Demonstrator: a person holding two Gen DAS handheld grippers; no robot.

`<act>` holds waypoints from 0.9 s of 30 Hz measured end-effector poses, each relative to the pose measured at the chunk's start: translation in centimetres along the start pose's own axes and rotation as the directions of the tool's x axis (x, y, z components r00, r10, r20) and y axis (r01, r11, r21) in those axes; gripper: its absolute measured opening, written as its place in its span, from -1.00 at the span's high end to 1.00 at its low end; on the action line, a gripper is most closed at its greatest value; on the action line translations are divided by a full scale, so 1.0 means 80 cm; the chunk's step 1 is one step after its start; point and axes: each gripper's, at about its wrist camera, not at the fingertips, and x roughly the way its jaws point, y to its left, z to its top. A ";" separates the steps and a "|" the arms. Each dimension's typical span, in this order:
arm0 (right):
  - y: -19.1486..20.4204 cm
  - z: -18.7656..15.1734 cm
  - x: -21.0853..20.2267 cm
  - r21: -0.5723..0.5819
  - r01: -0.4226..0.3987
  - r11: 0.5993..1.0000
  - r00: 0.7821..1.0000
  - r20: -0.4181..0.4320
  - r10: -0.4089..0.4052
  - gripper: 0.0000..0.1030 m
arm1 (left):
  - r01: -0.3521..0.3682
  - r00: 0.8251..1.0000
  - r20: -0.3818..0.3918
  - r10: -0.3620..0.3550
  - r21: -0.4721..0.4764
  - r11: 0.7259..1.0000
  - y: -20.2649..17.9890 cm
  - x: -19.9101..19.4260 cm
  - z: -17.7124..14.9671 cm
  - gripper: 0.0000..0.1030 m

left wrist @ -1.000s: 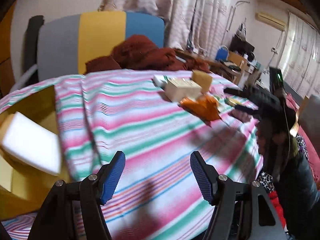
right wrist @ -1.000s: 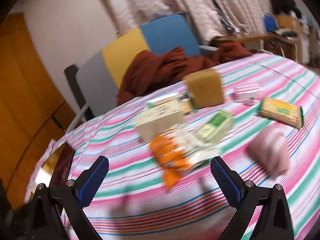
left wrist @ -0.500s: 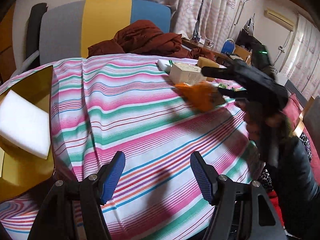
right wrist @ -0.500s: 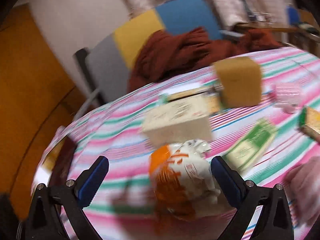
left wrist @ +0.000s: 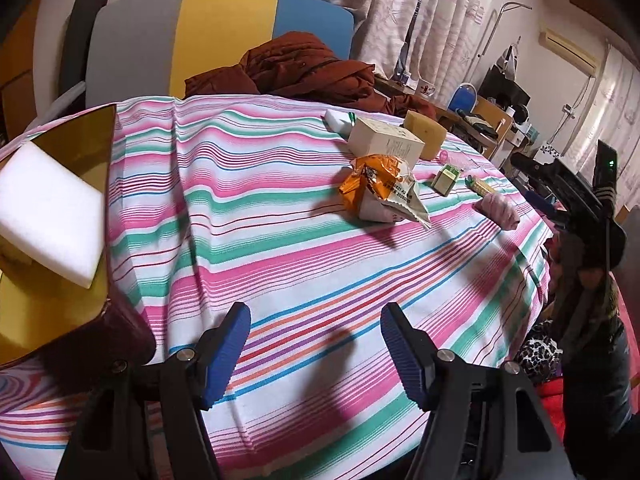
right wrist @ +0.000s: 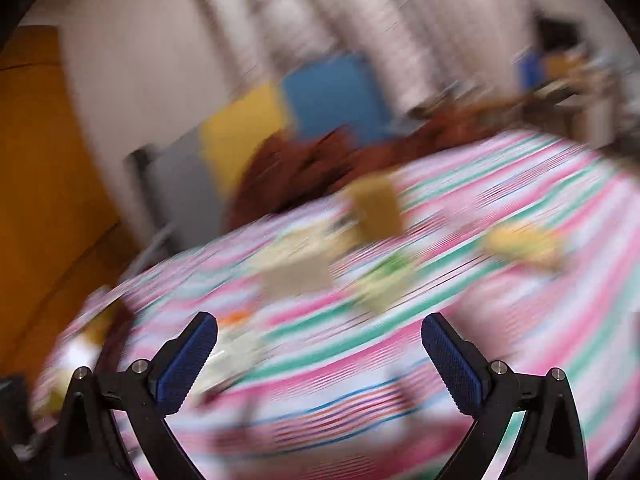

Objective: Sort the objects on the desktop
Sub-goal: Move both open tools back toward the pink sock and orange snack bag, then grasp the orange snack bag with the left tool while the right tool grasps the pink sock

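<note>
- Striped table (left wrist: 280,264): right gripper (right wrist: 320,360) has swung back off the orange snack bag (left wrist: 378,188), fingers wide, empty.
- Left gripper (left wrist: 316,356) hovers open; sorting has barely begun.

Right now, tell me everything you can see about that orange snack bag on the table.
The snack bag is crinkled, glossy foil-like plastic, orange at the top and left, white lower down, with printed lettering. It looks puffed and unopened, though that is hard to confirm. It lies on its side on the striped tablecloth, just in front of the cream box; whether they touch is unclear. Neither hand-held gripper holds it.
</note>
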 end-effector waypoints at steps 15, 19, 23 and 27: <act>-0.082 -0.016 0.058 0.124 0.204 0.971 0.974 -0.126 -0.189 -1.00 | 0.047 0.999 -0.008 -0.046 0.222 0.974 -0.073 0.052 0.084 -0.56; -0.097 -0.017 0.055 0.187 0.164 0.969 0.983 -0.117 -0.143 -1.00 | 0.047 0.999 -0.018 -0.044 0.247 0.968 -0.089 0.074 0.111 -0.56; -0.096 -0.017 0.060 0.180 0.167 0.969 0.982 -0.120 -0.147 -1.00 | 0.025 0.999 -0.039 -0.015 0.283 0.959 -0.105 0.097 0.126 -0.57; -0.097 -0.017 0.062 0.185 0.160 0.970 0.983 -0.117 -0.140 -1.00 | 0.000 0.999 -0.047 0.015 0.309 0.951 -0.113 0.112 0.127 -0.57</act>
